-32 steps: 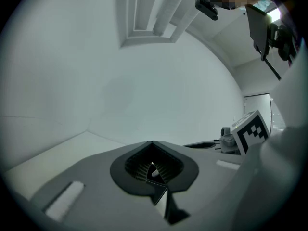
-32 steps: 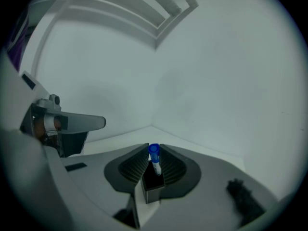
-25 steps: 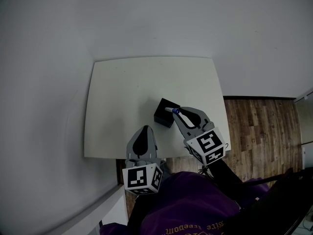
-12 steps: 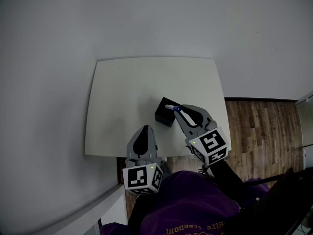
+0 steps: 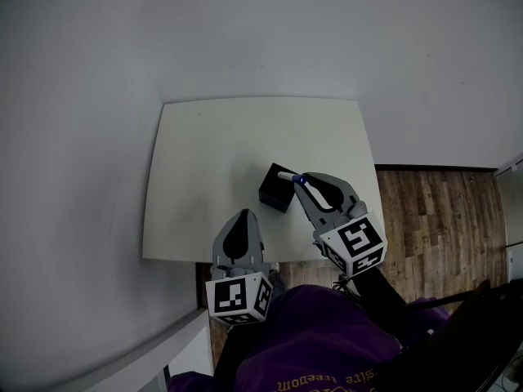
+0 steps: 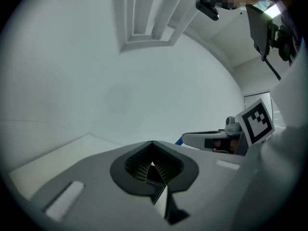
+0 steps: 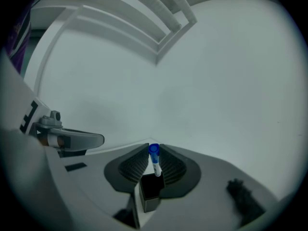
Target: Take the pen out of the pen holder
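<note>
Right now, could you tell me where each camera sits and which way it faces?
Head view: on the person's head, steeply down at table, pen holder, both grippers, purple top.
Left gripper view: on the left gripper, along its shut jaws across the table; right gripper at right.
Right gripper view: on the right gripper, at the pen holder; jaws shut on the pen.
Shared: pen, in head and right gripper views.

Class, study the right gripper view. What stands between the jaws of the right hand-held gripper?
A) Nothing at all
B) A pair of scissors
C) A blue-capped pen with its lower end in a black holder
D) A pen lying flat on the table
C: the right hand-held gripper has its jaws closed on the blue cap of the pen, whose lower end sits in the black pen holder.
</note>
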Demonstrator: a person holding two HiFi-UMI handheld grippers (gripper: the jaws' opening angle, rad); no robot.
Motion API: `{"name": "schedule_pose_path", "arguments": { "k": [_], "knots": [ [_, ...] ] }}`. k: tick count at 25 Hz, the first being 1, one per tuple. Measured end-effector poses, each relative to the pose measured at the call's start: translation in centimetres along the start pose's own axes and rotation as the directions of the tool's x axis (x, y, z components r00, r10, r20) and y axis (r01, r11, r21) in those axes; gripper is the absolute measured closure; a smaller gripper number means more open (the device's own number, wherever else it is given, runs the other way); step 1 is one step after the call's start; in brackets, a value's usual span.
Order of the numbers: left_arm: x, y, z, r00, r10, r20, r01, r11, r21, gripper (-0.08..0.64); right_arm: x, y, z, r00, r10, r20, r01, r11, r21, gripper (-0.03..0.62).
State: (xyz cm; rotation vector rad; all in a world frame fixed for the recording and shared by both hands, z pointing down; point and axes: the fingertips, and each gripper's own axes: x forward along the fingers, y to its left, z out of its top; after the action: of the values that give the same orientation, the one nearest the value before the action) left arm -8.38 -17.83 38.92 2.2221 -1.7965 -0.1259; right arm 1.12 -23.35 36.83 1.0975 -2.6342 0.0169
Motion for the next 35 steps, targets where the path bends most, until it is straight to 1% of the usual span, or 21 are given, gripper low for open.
{"name": "schedule_pose_path", "arguments": {
  "k": [12,24,35],
  "knots": [
    [-0.3,-0.4,0.1,1.0,-0.001,0.006,0.001,1.0,0.004,0.554,-1.0,-0.3,1.7,0.998,-0.018,0.056,0.019,1.0,-0.01,0.518],
    [-0.6,-0.6,0.2,1.0,0.002,0.002,-0.002,1.0,0.008,0.554,-1.5,-0.3,2.6,0.997,-0.012,0.075,0.013,1.0,-0.015,0.518],
    [-0.7,-0.1,0.1,1.0,-0.004,0.004,0.004,1.0,0.007,0.554,-1.4,-0.1,2.8,0.996,-0.024,0.081,0.026,0.999,-0.027,0.518]
  ]
}}
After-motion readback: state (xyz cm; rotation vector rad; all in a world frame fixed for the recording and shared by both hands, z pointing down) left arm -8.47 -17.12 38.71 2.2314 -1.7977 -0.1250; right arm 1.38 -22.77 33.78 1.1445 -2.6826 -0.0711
